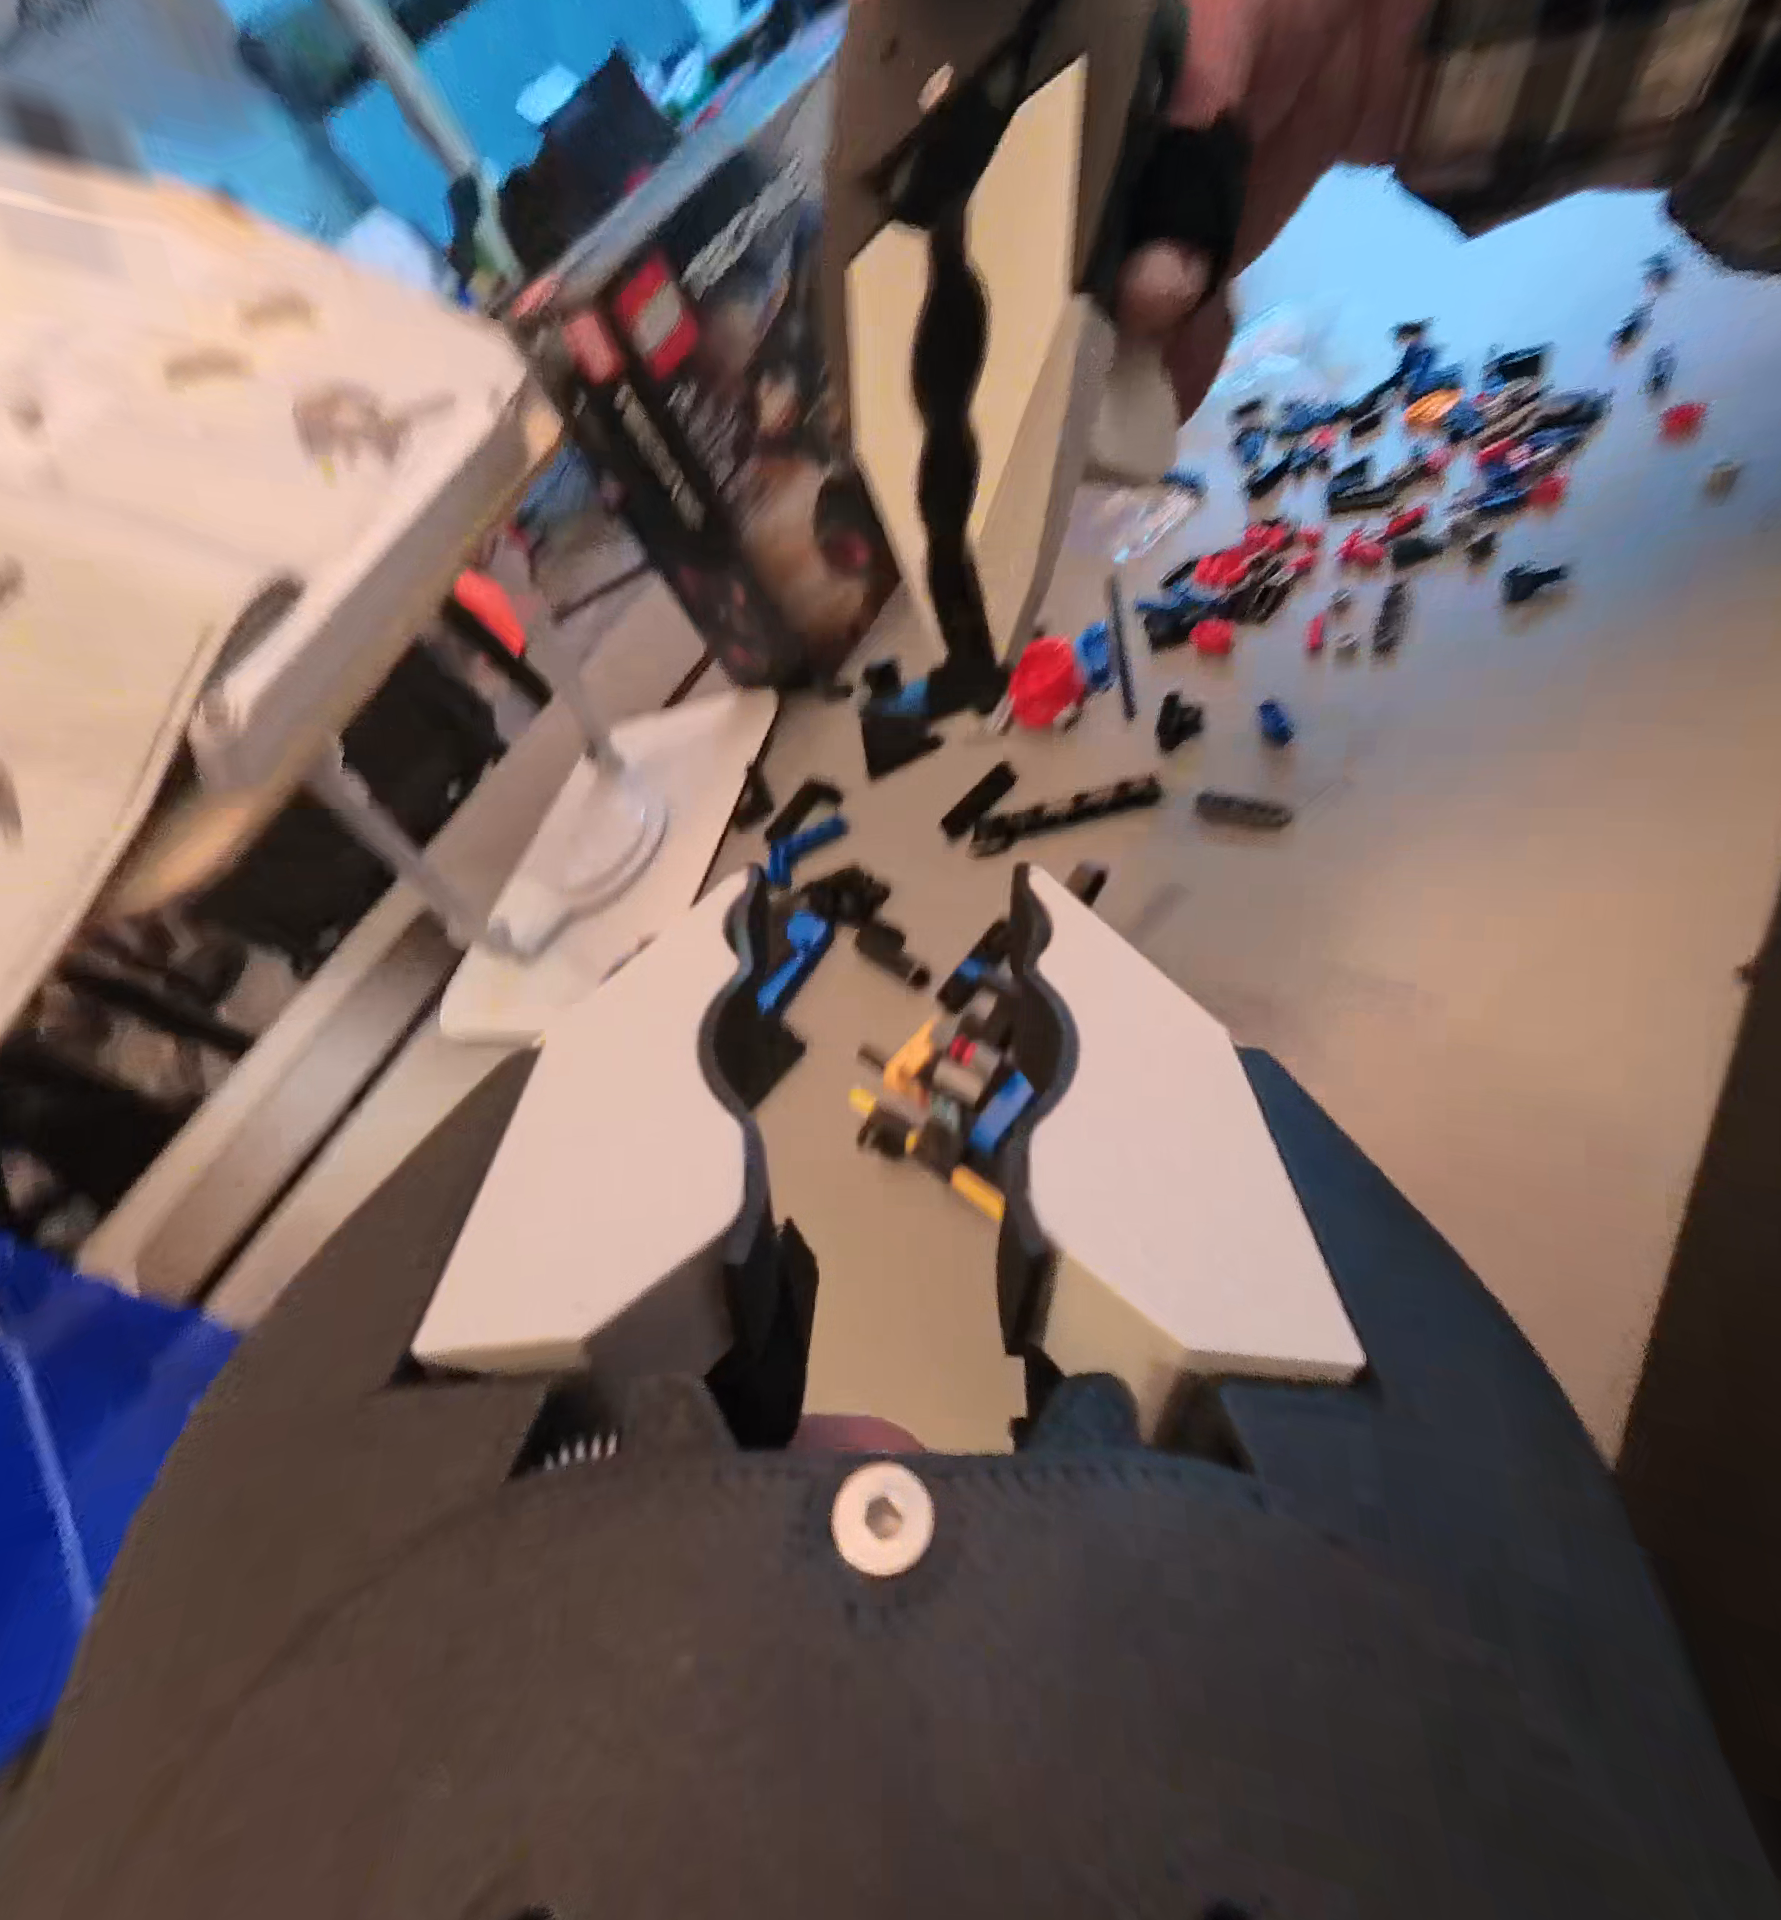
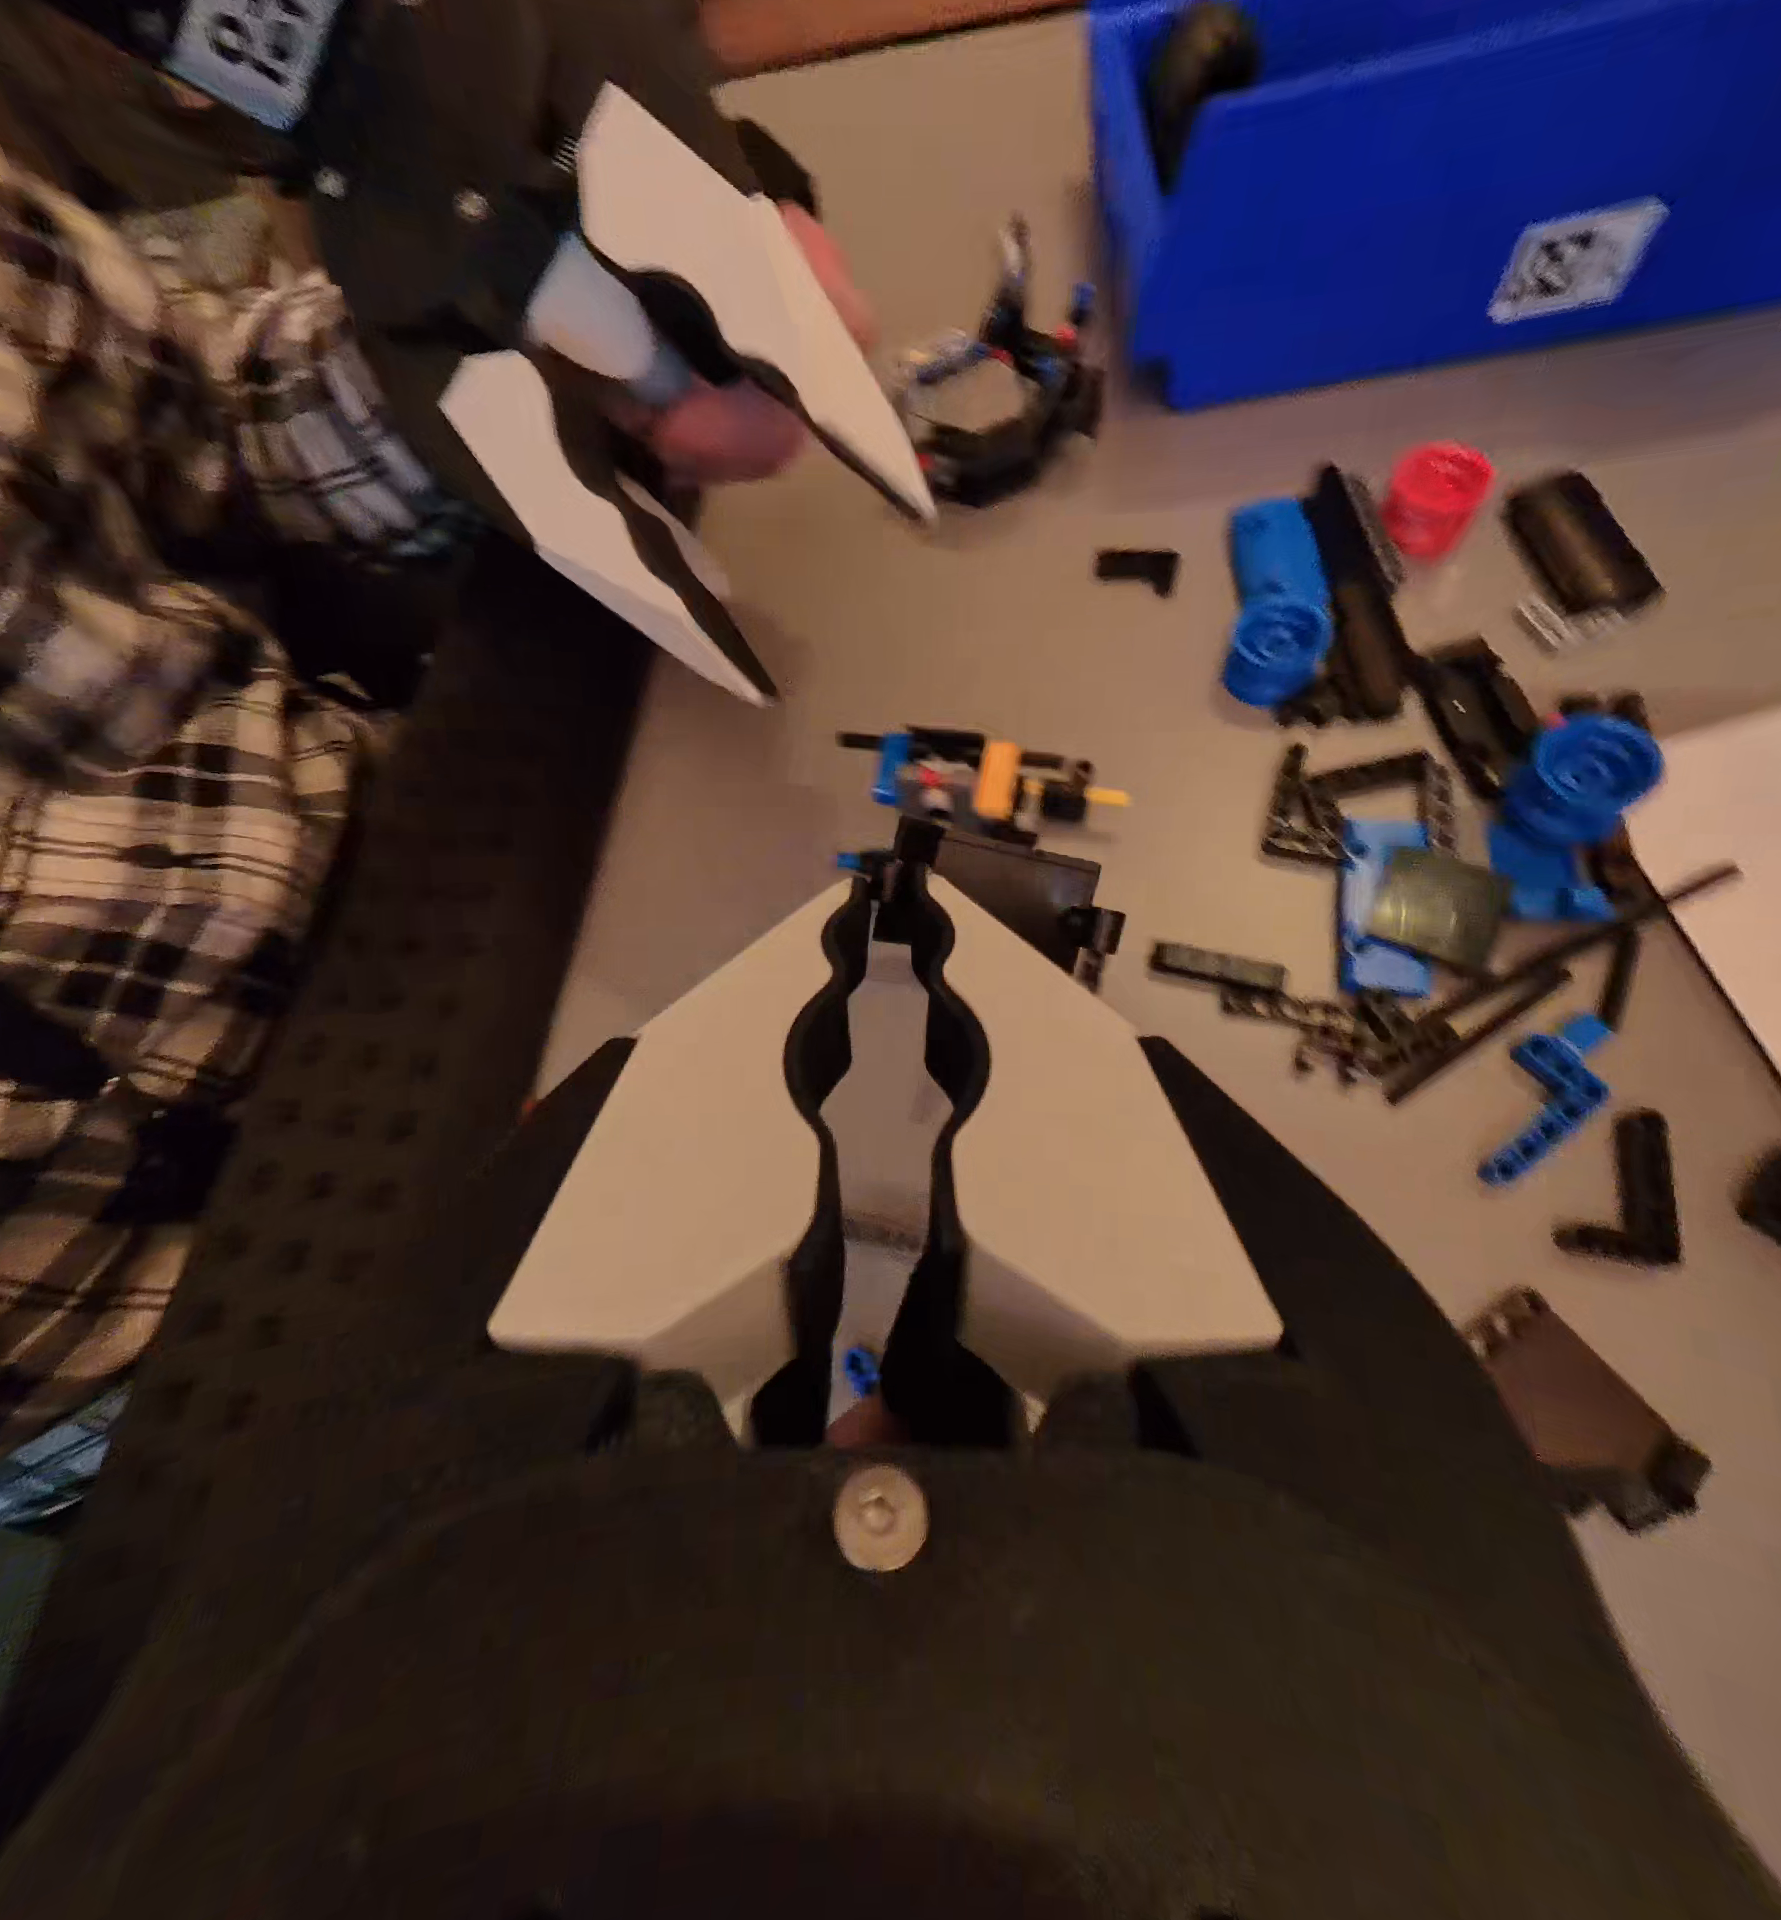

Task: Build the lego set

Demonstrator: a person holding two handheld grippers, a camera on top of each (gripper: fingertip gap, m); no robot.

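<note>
Left wrist view: the left gripper hangs over the grey table, jaws spread wide, nothing between them. Below the gap lies a small lego sub-assembly — yellow, blue, grey and black bits, close to the right-hand finger. Loose black and blue pieces sit near the left-hand finger. Farther off, the right gripper points down at the table beside a red round piece, held by a hand in a plaid sleeve. The dark lego box stands behind it, and a scattered pile of red, blue and black parts lies well apart. All blurred.

Right wrist view: the right gripper is clenched on a black lego part with a blue pin, a black panel attached — whether it is lifted off the table cannot be told. Just beyond its tips lies the sub-assembly. The left gripper shows upper left, released. Blue cylinders, a red cylinder and black beams lie to the right; a blue bin behind.
</note>
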